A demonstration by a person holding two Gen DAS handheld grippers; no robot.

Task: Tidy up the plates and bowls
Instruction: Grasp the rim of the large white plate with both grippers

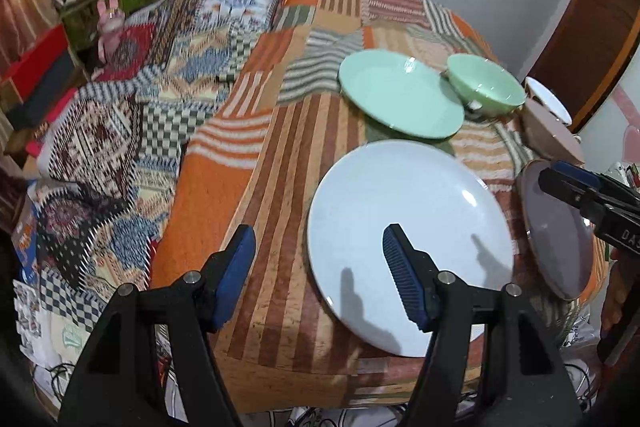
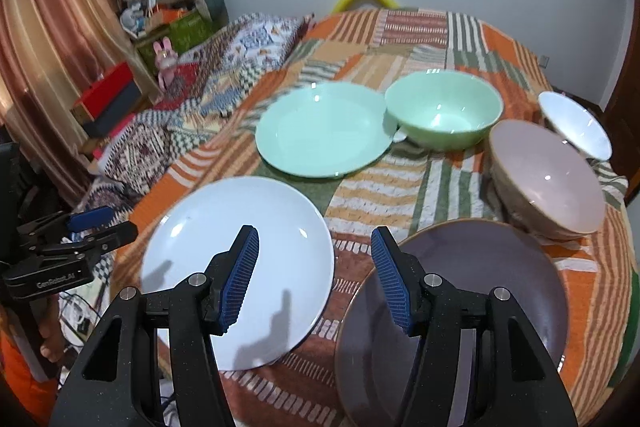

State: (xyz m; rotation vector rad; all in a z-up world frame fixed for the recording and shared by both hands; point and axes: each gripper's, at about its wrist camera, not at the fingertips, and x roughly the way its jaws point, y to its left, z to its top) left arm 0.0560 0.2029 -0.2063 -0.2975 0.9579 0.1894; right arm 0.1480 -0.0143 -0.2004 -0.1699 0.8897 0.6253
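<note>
Both tongs open, empty. L tongs [image 1: 320,267] over white plate [image 1: 408,243] left rim; R tongs [image 2: 316,271] btwn white plate, purple plate [image 2: 480,291].

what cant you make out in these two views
- White bowl: in the left wrist view cut down to a sliver behind the pink bowl.
- Purple plate: near edge hidden by the right gripper in its own view.
- Green plate: rim blurred, right wrist view.
</note>
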